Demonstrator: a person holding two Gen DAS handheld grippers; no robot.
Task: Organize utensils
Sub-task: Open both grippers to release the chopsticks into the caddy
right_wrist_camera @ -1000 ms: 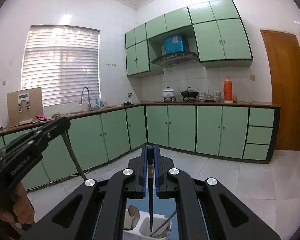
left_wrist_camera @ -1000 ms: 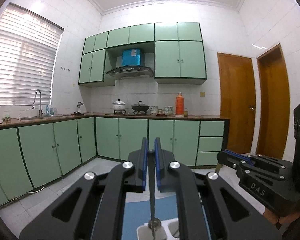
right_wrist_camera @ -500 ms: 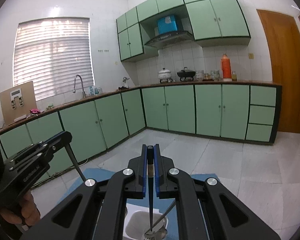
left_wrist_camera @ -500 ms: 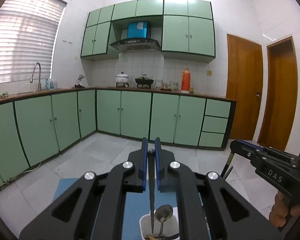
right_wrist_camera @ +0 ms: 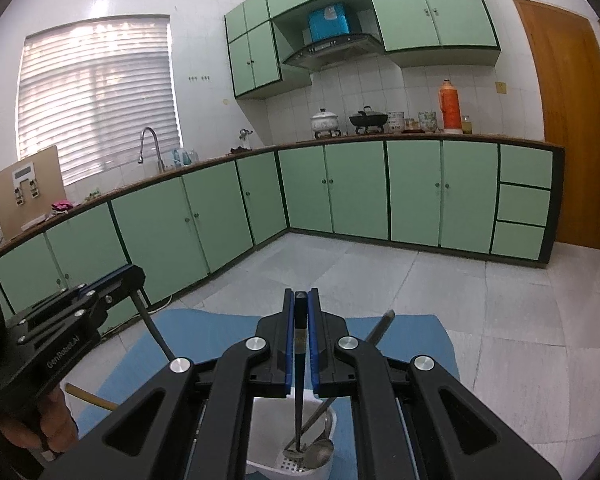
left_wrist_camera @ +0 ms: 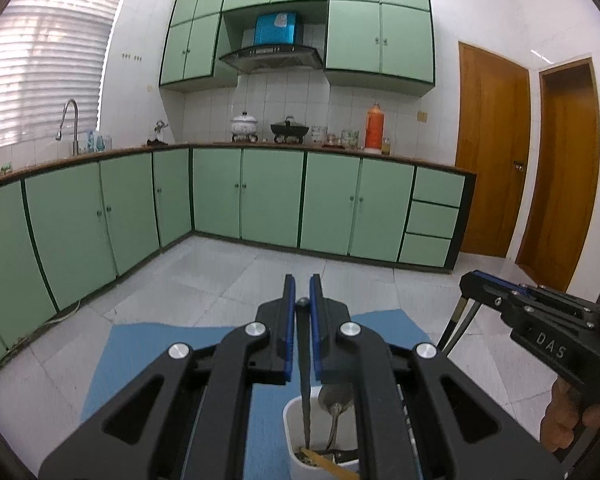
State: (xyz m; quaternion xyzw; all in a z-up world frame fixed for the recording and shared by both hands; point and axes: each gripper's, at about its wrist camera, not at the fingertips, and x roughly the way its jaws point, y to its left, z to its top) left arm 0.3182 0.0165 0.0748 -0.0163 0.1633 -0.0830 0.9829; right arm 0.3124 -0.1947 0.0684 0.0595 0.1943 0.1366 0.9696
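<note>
- Where the white holder (left_wrist_camera: 296, 432) stands on the blue mat (left_wrist_camera: 148, 344), it sits directly below both grippers, low in each wrist view.
- Holder contents: spoons (right_wrist_camera: 318, 450) resting bowl-down, one steel handle (right_wrist_camera: 378, 328) leaning out past the rim, and a tan stick (left_wrist_camera: 326, 464) lying across the bottom.
- Left gripper (left_wrist_camera: 302, 292): blue pads closed on a dark utensil (left_wrist_camera: 305, 396) with a rounded top; its shaft hangs upright, with the tip inside the holder.
- Right gripper (right_wrist_camera: 300, 300): pads clamped on a black chopstick (right_wrist_camera: 299, 396); it hangs upright, with the tip down among the spoons.
- In the left view, the right gripper appears at the right edge, marked "DAS", held by a hand (left_wrist_camera: 568, 416).
- In the right view, the left gripper appears at the left edge; a second tan stick (right_wrist_camera: 92, 398) lies on the mat below it.
- Surroundings: white tiled floor (right_wrist_camera: 500, 300), green cabinets (left_wrist_camera: 272, 196) along two walls, a sink tap (left_wrist_camera: 70, 120) under a blind-covered window, pots (left_wrist_camera: 244, 124) and an orange flask (left_wrist_camera: 374, 126) on the counter, and wooden doors (left_wrist_camera: 492, 148) at right.
</note>
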